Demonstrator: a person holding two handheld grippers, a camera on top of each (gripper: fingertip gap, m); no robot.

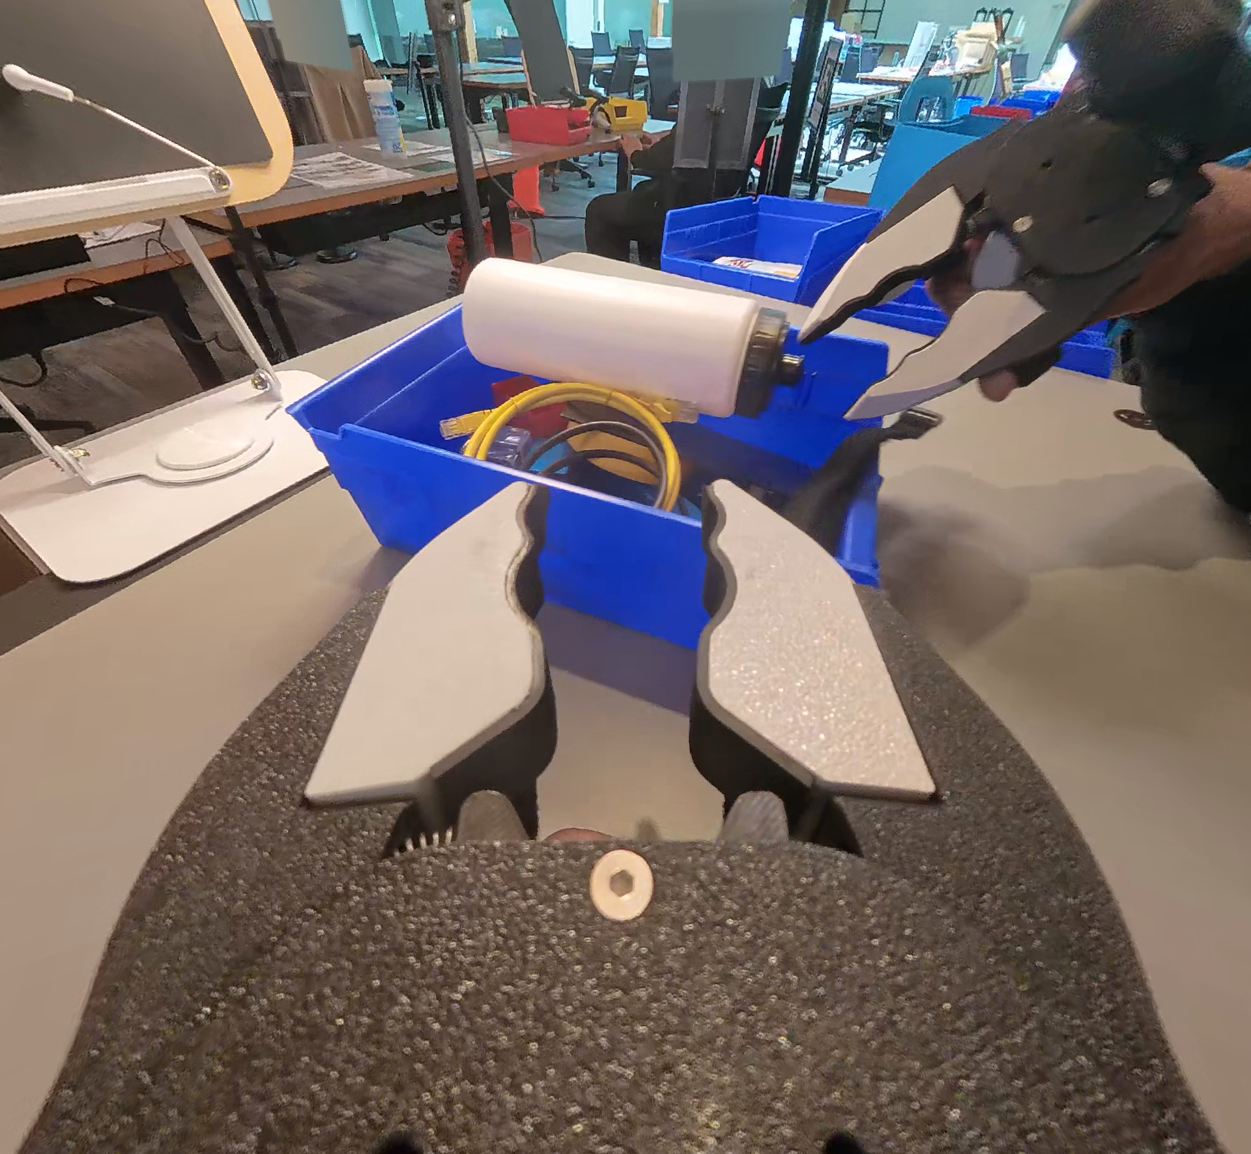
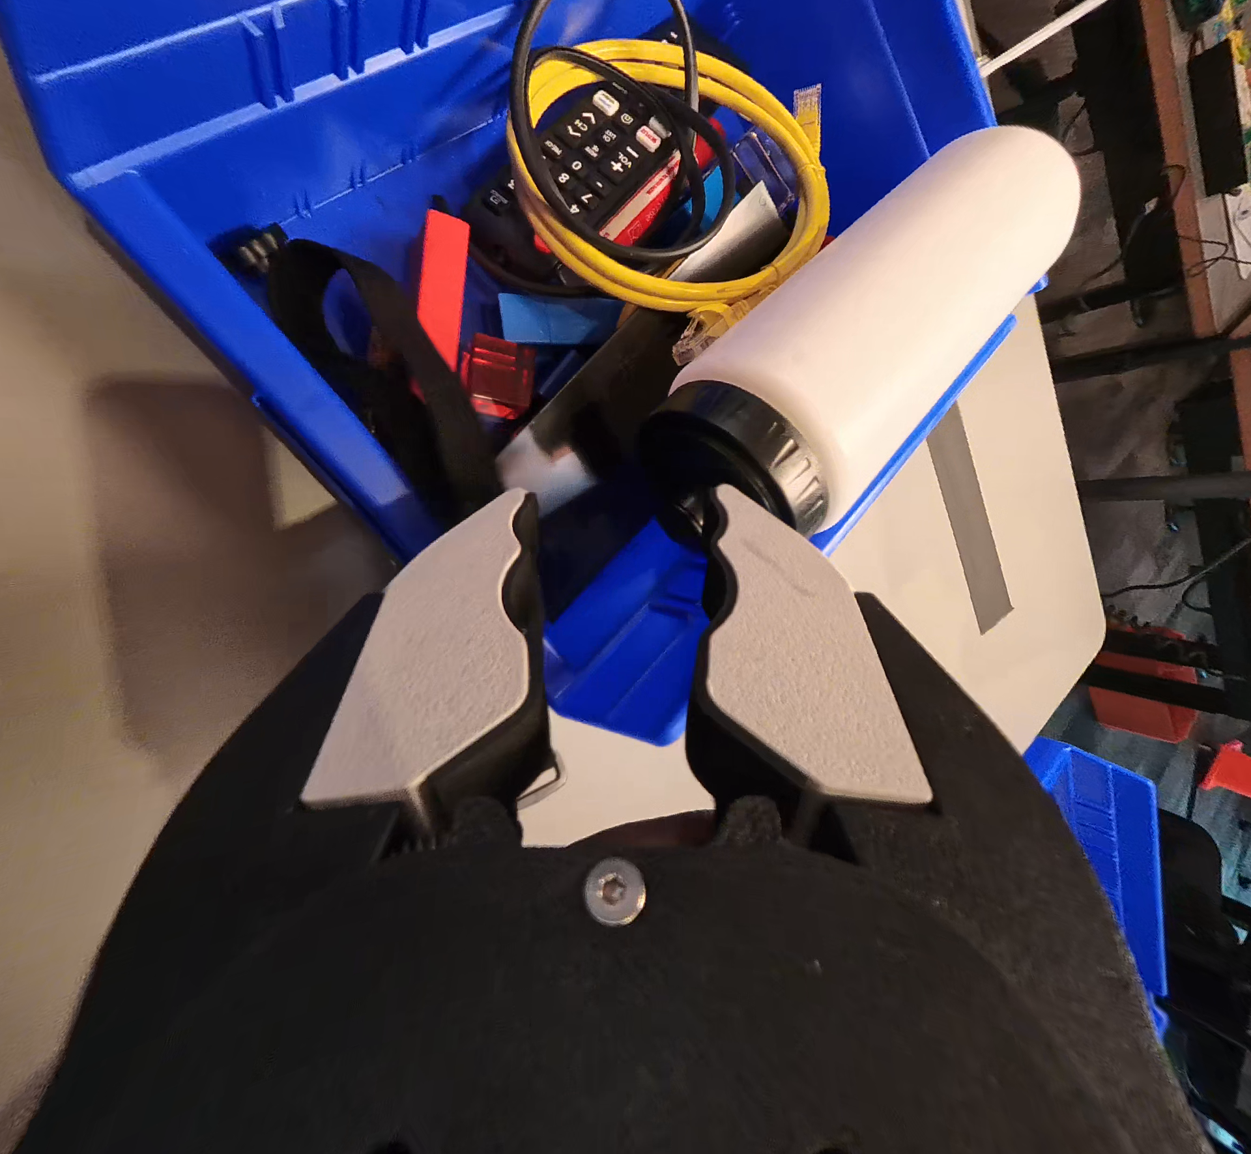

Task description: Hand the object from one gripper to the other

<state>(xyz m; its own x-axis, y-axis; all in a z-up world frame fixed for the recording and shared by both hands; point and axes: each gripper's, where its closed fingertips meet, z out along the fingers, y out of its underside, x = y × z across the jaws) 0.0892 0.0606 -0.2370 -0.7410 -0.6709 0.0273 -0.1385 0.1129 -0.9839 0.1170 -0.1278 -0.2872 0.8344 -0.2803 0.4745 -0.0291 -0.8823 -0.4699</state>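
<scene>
A white bottle (image 1: 609, 333) lies across the blue bin's (image 1: 406, 478) rim. Right gripper (image 1: 832, 373), spread wide and empty, nears its cap from three o'clock; left gripper (image 1: 619, 515) waits unclenched, empty.

We see our left gripper (image 1: 619, 512) as a rough, speckled black body with two flat grey fingers (image 1: 447, 654), wavy along their inner edges, and one pale hex-socket screw (image 1: 621, 884). Our right gripper (image 2: 619, 515) matches, its screw (image 2: 614, 890) silvery.

bright left view, dimmer warm right, fisheye edges, slight blur
</scene>
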